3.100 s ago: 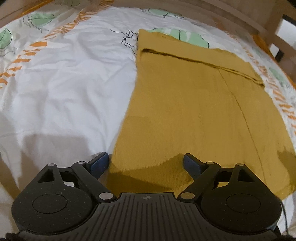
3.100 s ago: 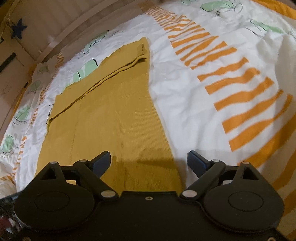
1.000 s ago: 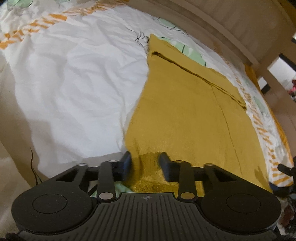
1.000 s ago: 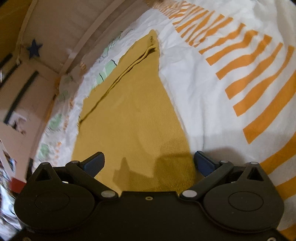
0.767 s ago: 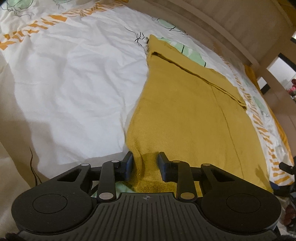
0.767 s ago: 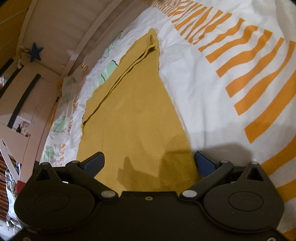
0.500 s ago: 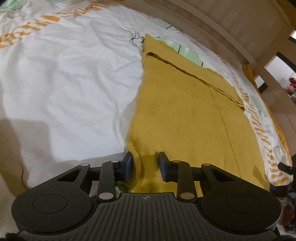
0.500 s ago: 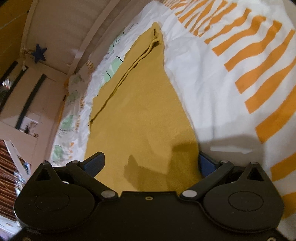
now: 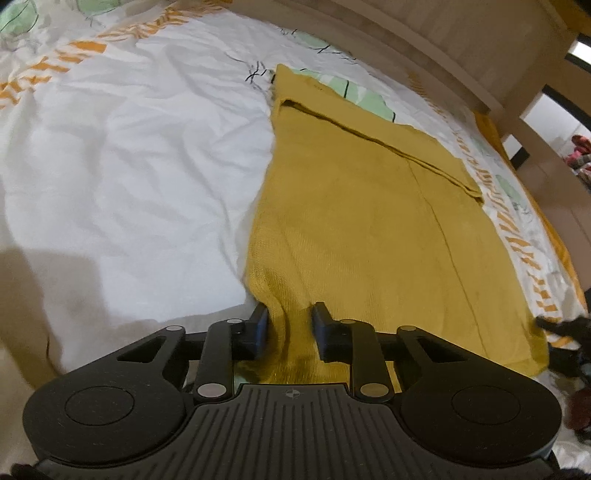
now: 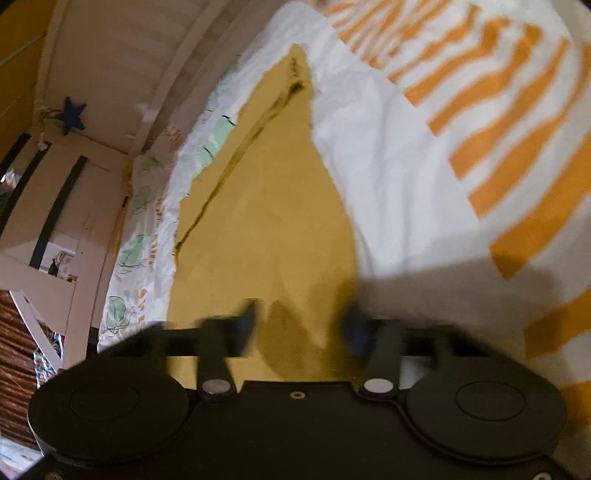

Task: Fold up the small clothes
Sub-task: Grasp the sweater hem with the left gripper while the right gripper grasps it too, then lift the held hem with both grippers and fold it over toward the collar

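- The mustard-yellow knit garment [image 9: 369,229] lies spread flat on the bed cover [image 9: 129,166] (white w/ orange stripes and green leaf prints), stretching away from both grippers toward the wooden bed frame [image 9: 424,33].
- Left gripper [image 9: 289,325]: jaws closing, pretty narrow already, w/ the near left corner of the garment bunched up btwn them. The fabric puckers into a ridge right at the pads, so I'd call it pinched on the cloth.
- Right gripper [image 10: 301,325]: blurry, jaws closing too, but the gap is wider. The garment's near right corner sits btwn the fingers [image 10: 245,325] and its edge runs just by the right-hand finger. Can't tell if the pads actually press on the fabric yet, doesn't look like it.
- Far end of the garment, straight ahead of both tools, has a folded band running across it, the top layer sitting a bit short of the far hem.
- Ahead-left of the left gripper is plain white cover; ahead-right of the right gripper are the big orange stripes.
- Blue star [image 10: 70,114] on the frame, far left in the right wrist view.
- The right gripper's tip pokes into the left wrist view, low on the right by the garment's other near corner.
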Tool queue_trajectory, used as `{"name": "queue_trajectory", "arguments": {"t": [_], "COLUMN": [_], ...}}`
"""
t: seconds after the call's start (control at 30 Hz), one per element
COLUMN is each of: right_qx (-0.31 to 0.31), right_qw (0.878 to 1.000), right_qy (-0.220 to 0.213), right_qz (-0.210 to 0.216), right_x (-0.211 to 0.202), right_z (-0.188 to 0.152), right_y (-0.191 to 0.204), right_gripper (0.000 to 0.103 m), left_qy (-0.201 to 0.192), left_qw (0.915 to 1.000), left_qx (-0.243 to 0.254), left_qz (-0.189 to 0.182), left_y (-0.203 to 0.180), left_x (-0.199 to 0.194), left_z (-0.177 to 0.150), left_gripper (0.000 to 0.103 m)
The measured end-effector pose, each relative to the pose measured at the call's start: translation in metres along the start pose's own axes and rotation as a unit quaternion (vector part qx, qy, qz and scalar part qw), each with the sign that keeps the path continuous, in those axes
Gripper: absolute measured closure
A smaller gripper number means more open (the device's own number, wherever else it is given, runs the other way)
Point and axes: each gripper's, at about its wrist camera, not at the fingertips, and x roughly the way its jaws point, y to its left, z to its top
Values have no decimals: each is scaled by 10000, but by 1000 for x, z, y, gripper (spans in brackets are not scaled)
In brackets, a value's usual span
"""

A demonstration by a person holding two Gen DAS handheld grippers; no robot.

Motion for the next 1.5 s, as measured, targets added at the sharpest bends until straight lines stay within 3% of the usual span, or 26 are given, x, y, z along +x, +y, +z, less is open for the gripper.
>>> {"name": "queue_trajectory", "arguments": {"t": [0.13,0.17,0.3,0.43,0.63,1.03,1.5], "right_qx": [-160,-253,-448,-360,-225,-146,-179], "right_qw": [9998,9996,9989,9988,9971,9941,9935], "right_qy": [67,75,-7,-297,-590,-826,-833], "right_qz": [-80,-103,-117,141,413,692,755], "right_x": [2,2,0,-9,-15,-19,-14], "right_z": [-3,-4,-6,-3,1,12,30], "right_y": [5,8,14,14,15,28,40], "right_gripper": [76,85,87,88,88,88,88], "left_qy": [30,18,-97,-416,-539,-923,-1090], "left_qw": [9999,9998,9990,9958,9935,9906,9895], "left_qx": [-147,-180,-431,-779,-982,-905,-800], "left_qz": [-10,-29,-86,-235,-192,-451,-514], "left_y": [3,4,9,17,23,13,7], "left_x": [-8,-9,-13,-22,-22,-40,-46], "left_z": [-3,-4,-3,1,10,40,73], "left_gripper": [86,88,96,97,97,97,98]}}
